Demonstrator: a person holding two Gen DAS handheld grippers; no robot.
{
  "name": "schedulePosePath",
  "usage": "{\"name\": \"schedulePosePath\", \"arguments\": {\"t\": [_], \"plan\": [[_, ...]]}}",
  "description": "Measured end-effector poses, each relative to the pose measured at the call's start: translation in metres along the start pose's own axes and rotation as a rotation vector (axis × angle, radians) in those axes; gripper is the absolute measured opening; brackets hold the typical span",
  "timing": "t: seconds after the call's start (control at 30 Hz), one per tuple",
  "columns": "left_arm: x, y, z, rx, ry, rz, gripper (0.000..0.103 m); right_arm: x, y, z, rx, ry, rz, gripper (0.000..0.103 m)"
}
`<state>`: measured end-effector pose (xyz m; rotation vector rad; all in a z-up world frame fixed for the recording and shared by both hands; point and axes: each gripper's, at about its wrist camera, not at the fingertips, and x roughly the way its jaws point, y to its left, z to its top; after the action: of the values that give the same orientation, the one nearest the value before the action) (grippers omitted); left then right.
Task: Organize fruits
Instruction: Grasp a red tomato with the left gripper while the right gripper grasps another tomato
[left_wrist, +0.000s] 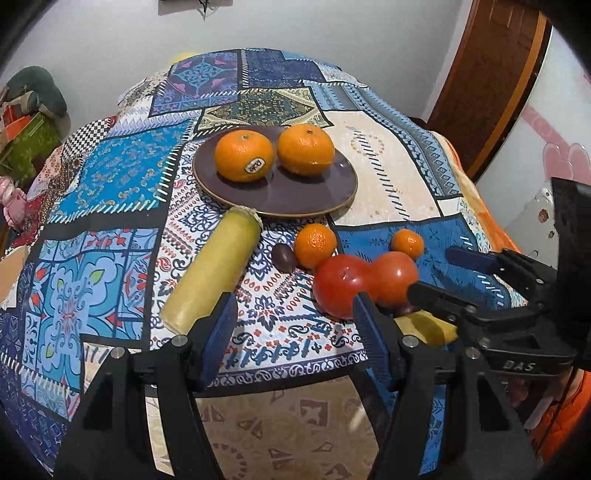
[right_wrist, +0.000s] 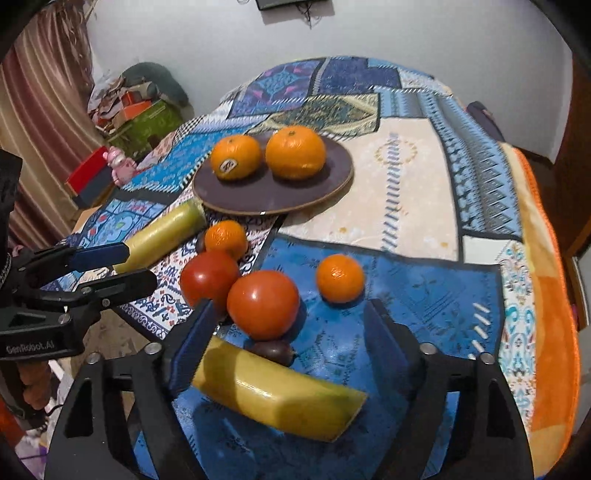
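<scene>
A dark round plate (left_wrist: 295, 195) (right_wrist: 243, 195) on the patterned cloth holds two large oranges (left_wrist: 244, 155) (left_wrist: 306, 149). In front of it lie two yellow cane pieces (left_wrist: 214, 269) (right_wrist: 280, 395), two small oranges (left_wrist: 314, 245) (left_wrist: 407, 243), two red tomatoes (left_wrist: 345, 284) (left_wrist: 394, 277) and a dark plum (left_wrist: 283, 257). My left gripper (left_wrist: 293, 317) is open and empty, hovering near the front edge beside the left cane piece. My right gripper (right_wrist: 288, 321) is open and empty, just above the near cane piece and a tomato (right_wrist: 263, 303). It also shows in the left wrist view (left_wrist: 436, 273).
The table's front edge (left_wrist: 280, 380) is close below my left gripper. Boxes and clutter (right_wrist: 136, 110) stand on the floor at the left. A wooden door (left_wrist: 487, 77) is at the far right. A second dark plum (right_wrist: 273, 350) lies between tomato and cane.
</scene>
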<state>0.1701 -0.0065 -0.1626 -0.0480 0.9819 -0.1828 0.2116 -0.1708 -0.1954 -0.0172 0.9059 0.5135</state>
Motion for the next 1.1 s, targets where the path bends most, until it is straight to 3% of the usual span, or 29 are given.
{"name": "schedulePosePath", "arguments": {"t": [0.47, 0.53, 0.67, 1.1], "plan": [[0.020, 0.000, 0.001, -0.021, 0.052, -0.063, 0.064, 0.021, 0.002, -0.001, -0.012, 0.069, 0.048, 0.074], [0.022, -0.003, 0.003, -0.016, 0.055, -0.068, 0.064, 0.021, 0.000, -0.001, -0.012, 0.070, 0.079, 0.069], [0.028, -0.008, 0.008, -0.021, 0.059, -0.075, 0.064, 0.020, -0.002, -0.002, -0.012, 0.073, 0.127, 0.046], [0.053, -0.035, 0.020, -0.011, 0.098, -0.128, 0.064, 0.001, -0.032, -0.005, -0.001, 0.040, 0.008, 0.046]]}}
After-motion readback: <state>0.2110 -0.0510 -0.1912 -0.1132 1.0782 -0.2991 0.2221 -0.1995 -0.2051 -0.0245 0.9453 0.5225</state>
